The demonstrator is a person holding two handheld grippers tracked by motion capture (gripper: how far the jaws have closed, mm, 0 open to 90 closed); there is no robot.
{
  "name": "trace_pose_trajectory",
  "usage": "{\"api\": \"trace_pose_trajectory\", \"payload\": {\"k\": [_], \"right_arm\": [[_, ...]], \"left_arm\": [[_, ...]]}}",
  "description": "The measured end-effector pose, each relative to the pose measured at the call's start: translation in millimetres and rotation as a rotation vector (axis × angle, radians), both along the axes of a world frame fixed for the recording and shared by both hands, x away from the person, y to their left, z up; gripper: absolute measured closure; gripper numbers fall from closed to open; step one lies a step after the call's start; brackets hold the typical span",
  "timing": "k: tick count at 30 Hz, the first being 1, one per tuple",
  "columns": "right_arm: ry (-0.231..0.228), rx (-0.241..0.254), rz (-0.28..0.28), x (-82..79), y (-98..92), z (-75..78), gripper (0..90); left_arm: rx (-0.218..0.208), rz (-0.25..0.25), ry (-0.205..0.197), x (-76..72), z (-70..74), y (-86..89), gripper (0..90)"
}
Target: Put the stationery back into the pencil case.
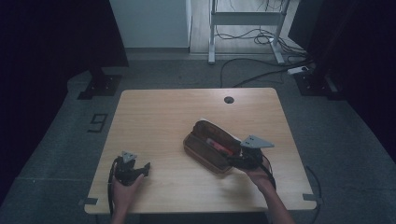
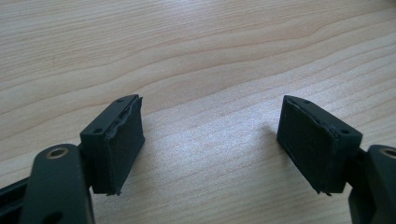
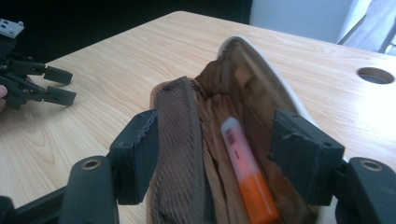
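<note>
We are looking down on a light wooden table (image 1: 159,121) with a round cable hole (image 1: 229,100) near its far edge, at about twelve o'clock from the table's middle. A brown pencil case (image 1: 208,145) is lying open on the tabletop, a little toward three o'clock from the centre, its long axis running from roughly ten o'clock to four o'clock. Inside it we are seeing an orange-and-pink marker (image 1: 219,146) lying along the pouch.

We are holding the right gripper (image 1: 239,157) at the case's four o'clock end, with our right hand (image 1: 258,175) behind it. In the right gripper view its jaws are standing wide apart, released. The jaw on the left of that view is sitting against the outside of the case's near wall, and the other jaw is sitting at the opposite side, by the pale rim; nothing is being pinched. Between them the marker (image 3: 245,172) is pointing away from us, orange end nearest and pale cap farther in, resting on the crumpled brown lining.

We are holding the left gripper (image 1: 140,170) with our left hand (image 1: 125,186) at about eight o'clock on the table, well apart from the case. In the left gripper view its jaws are spread open over bare wood grain, grasping nothing. The same gripper (image 3: 58,86) is also showing at nine o'clock in the right gripper view, open.
</note>
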State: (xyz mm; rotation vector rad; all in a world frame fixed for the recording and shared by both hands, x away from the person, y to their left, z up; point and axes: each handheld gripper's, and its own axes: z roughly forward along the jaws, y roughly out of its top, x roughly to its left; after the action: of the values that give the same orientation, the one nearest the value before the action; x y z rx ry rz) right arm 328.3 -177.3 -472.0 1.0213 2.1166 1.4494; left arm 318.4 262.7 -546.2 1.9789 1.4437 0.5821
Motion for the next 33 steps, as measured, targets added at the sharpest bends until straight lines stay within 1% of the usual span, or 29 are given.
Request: {"api": "trace_pose_trajectory", "payload": {"k": [2, 4, 8, 15, 19, 20, 22, 25, 29, 33], "right_arm": [[-0.011, 0.003, -0.01, -3.5, -8.7, -1.5, 31.7], [-0.018, 0.003, -0.034, -6.7, -18.7, -4.9, 31.7], [-0.007, -0.004, -0.08, -12.8, -40.5, -17.3, 31.5], [0.047, -0.039, -0.171, -20.5, -81.1, -42.3, 30.8], [0.087, -0.064, -0.217, -22.2, -101.4, -55.4, 30.3], [0.1, -0.064, -0.227, -21.9, -105.5, -57.9, 30.1], [0.112, -0.062, -0.247, -20.5, -111.6, -61.9, 30.1], [0.128, -0.072, -0.261, -18.7, -116.4, -65.4, 29.7], [0.15, -0.081, -0.27, -16.9, -118.3, -68.6, 29.1], [0.161, -0.09, -0.277, -15.4, -118.5, -70.9, 28.7]], "left_arm": [[0.0, 0.0, 0.0, 0.0, 0.0, 0.0, 22.5], [0.0, 0.0, 0.0, 0.0, 0.0, 0.0, 22.5], [0.0, 0.0, 0.0, 0.0, 0.0, 0.0, 22.5], [0.0, 0.0, 0.0, 0.0, 0.0, 0.0, 22.5], [0.0, 0.0, 0.0, 0.0, 0.0, 0.0, 22.5], [0.0, 0.0, 0.0, 0.0, 0.0, 0.0, 22.5], [0.0, 0.0, 0.0, 0.0, 0.0, 0.0, 22.5], [0.0, 0.0, 0.0, 0.0, 0.0, 0.0, 22.5], [0.0, 0.0, 0.0, 0.0, 0.0, 0.0, 22.5], [0.0, 0.0, 0.0, 0.0, 0.0, 0.0, 22.5]]}}
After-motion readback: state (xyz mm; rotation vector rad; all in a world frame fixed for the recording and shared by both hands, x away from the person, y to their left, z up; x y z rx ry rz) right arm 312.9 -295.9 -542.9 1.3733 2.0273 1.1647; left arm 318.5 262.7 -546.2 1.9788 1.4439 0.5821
